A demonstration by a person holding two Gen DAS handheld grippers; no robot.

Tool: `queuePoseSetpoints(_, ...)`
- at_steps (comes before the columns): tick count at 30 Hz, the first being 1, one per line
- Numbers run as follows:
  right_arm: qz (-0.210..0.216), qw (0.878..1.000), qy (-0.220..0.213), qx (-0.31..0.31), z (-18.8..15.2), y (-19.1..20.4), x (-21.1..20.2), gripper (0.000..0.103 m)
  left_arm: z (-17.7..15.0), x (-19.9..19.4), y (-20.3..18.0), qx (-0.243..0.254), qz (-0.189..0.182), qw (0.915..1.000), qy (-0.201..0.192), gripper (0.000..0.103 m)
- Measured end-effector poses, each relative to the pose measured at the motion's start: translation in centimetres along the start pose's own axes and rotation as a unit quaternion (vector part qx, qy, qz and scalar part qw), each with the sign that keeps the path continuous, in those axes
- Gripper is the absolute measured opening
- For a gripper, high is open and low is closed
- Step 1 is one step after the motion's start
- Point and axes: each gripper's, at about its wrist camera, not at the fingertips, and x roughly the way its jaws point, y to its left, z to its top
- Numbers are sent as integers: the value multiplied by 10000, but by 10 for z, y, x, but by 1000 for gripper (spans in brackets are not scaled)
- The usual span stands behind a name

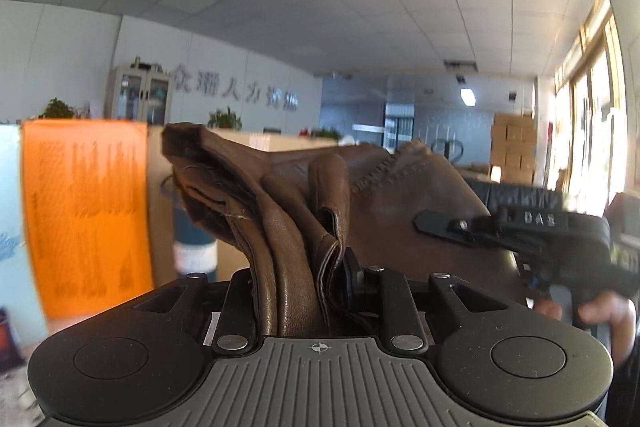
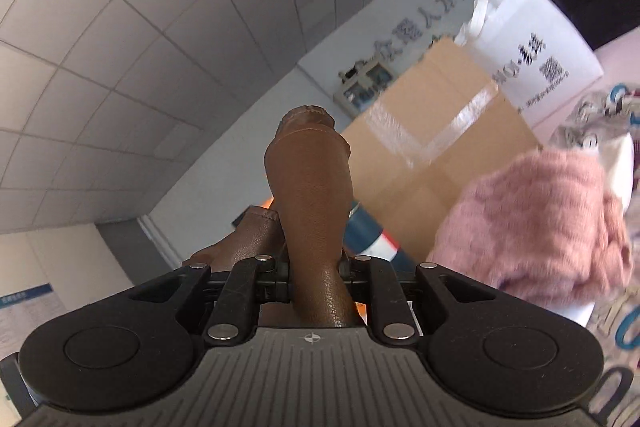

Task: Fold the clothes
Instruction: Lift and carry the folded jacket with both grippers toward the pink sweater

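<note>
A brown leather garment (image 1: 392,199) is held up in the air between both grippers. My left gripper (image 1: 304,279) is shut on a bunched edge of it, the folds rising out of the jaws. My right gripper (image 2: 316,279) is shut on another bunched part of the same garment (image 2: 308,187), which stands up from the jaws. In the left wrist view the right gripper (image 1: 520,227) shows from the side at the garment's right edge, with a hand below it. Both cameras point upward toward the ceiling.
An orange cloth (image 1: 86,211) hangs at the left. A taped cardboard box (image 2: 436,151) and a white bag (image 2: 532,39) stand behind. A fluffy pink garment (image 2: 536,223) and patterned fabric (image 2: 600,123) lie at the right.
</note>
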Motion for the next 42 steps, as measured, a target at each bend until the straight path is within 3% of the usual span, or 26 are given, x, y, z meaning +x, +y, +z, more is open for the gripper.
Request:
queuePoseSetpoints(4,-278,9960,-820,-206,6,-9,5,15,4,38,5,-641,-275,9973,-251,21)
queuePoseSetpoints(9,-321,9912,-1285,38,1,-51,9,15,-8,85,-6,-499,-471,9975,-177,21)
queuePoseSetpoints(13,-898,9821,-1653,-119,3,-75,7,15,-18,125,-12,-510,-740,9959,40,21)
queuePoseSetpoints(16,-1435,9729,-1795,-238,3,-84,7,15,-28,149,-18,-487,-744,9958,211,21)
queuePoseSetpoints(22,-2401,9550,-1723,-267,1,-104,20,15,-53,175,-21,-541,-421,9962,531,27)
queuePoseSetpoints(26,-3182,9366,-1468,-44,4,-126,35,22,-64,173,-24,-302,-37,9981,545,56)
queuePoseSetpoints(27,-3368,9319,-1342,131,5,-136,39,25,-65,171,-25,-230,81,9980,576,69)
queuePoseSetpoints(28,-3512,9274,-1239,357,6,-146,42,30,-65,169,-27,-144,236,9979,583,72)
queuePoseSetpoints(30,-3721,9179,-1086,846,7,-166,44,37,-68,162,-29,24,543,9970,548,91)
queuePoseSetpoints(33,-3905,9071,-996,1215,5,-182,45,40,-75,171,-26,-8,710,9921,1032,94)
queuePoseSetpoints(35,-4031,9043,-964,1024,4,-181,50,41,-82,170,-16,-281,737,9903,1145,95)
queuePoseSetpoints(38,-4110,9025,-1011,798,1,-179,54,44,-84,156,-16,-288,754,9913,1038,96)
queuePoseSetpoints(39,-3952,9061,-1153,979,1,-179,49,45,-84,150,-16,-299,750,9919,980,96)
queuePoseSetpoints(40,-3788,9090,-1300,1154,2,-178,44,49,-81,146,-15,-353,689,9926,930,98)
queuePoseSetpoints(41,-3584,9125,-1538,1237,2,-176,35,65,-77,144,-15,-412,591,9937,861,99)
queuePoseSetpoints(42,-3376,9149,-1775,1320,2,-173,27,75,-74,140,-14,-466,503,9945,792,100)
